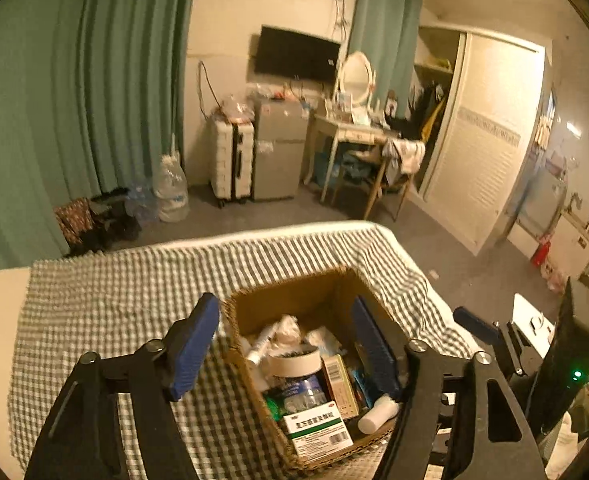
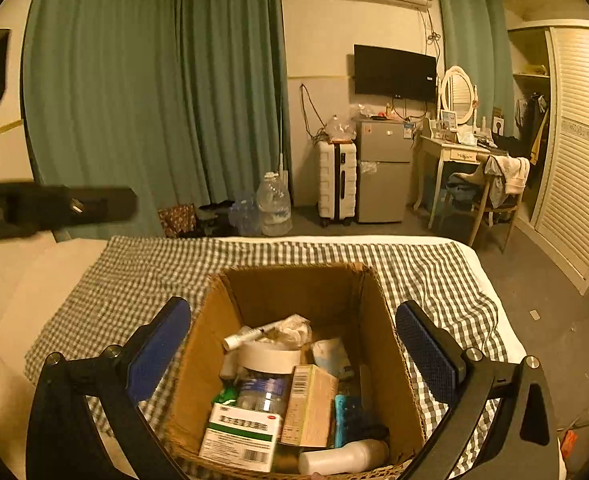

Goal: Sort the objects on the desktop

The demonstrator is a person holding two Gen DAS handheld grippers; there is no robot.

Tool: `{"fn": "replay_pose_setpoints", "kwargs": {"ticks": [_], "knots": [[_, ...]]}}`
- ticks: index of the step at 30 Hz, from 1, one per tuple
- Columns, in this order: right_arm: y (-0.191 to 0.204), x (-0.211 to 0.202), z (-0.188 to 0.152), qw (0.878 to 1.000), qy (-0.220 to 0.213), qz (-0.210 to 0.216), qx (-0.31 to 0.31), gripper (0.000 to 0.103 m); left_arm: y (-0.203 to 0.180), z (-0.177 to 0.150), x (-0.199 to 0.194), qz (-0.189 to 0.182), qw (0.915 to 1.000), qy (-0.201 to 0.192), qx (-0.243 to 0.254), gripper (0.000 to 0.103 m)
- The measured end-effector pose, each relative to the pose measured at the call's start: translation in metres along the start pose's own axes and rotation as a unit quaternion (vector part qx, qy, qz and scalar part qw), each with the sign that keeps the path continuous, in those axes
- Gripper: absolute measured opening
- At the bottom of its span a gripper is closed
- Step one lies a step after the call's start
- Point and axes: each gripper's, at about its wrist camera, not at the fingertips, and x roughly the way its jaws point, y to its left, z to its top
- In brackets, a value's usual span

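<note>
Inside, the cardboard box (image 2: 254, 300) holds a white-lidded jar (image 2: 268, 360), medicine cartons, perhaps tissue; both tools (image 1: 286, 344) (image 2: 294, 356) gape apart, empty.

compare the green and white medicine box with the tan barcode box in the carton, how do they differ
The green and white medicine box is white with a green band; the tan barcode box is plain beige. The medicine box looks wider and lies at the carton's near edge; the tan one stands taller beside it. Both carry barcodes inside the cardboard carton.

Matt cardboard box (image 2: 326, 292) (checked cloth (image 2: 134, 276))
</note>
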Motion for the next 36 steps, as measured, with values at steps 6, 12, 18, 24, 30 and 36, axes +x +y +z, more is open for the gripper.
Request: {"fn": "replay_pose_setpoints", "kwargs": {"ticks": [6, 12, 18, 24, 30, 36], "knots": [[0.021, -0.027, 0.014, 1.0, -0.01, 0.015, 0.013, 0.103, 0.024, 0.008, -0.063, 0.037, 0.9977, -0.055, -0.014, 0.103], [0.053, -0.057, 0.032, 0.999, -0.03, 0.035, 0.013, 0.103, 0.048, 0.005, -0.114, 0.07, 0.9938, -0.086, -0.003, 0.103], [0.09, -0.078, 0.045, 0.998, -0.036, 0.05, -0.004, 0.103, 0.081, -0.007, -0.15, 0.112, 0.9879, -0.107, -0.008, 0.103], [0.126, -0.088, 0.046, 0.997, -0.042, 0.059, -0.018, 0.103, 0.117, -0.028, -0.166, 0.157, 0.9807, -0.116, -0.017, 0.103], [0.147, -0.079, 0.034, 0.997, -0.037, 0.066, -0.03, 0.103, 0.152, -0.051, -0.163, 0.164, 0.9798, -0.106, -0.044, 0.103], [0.154, -0.056, 0.017, 0.997, -0.02, 0.069, -0.031, 0.103, 0.175, -0.078, -0.127, 0.169, 0.9811, -0.076, -0.055, 0.103]]}}
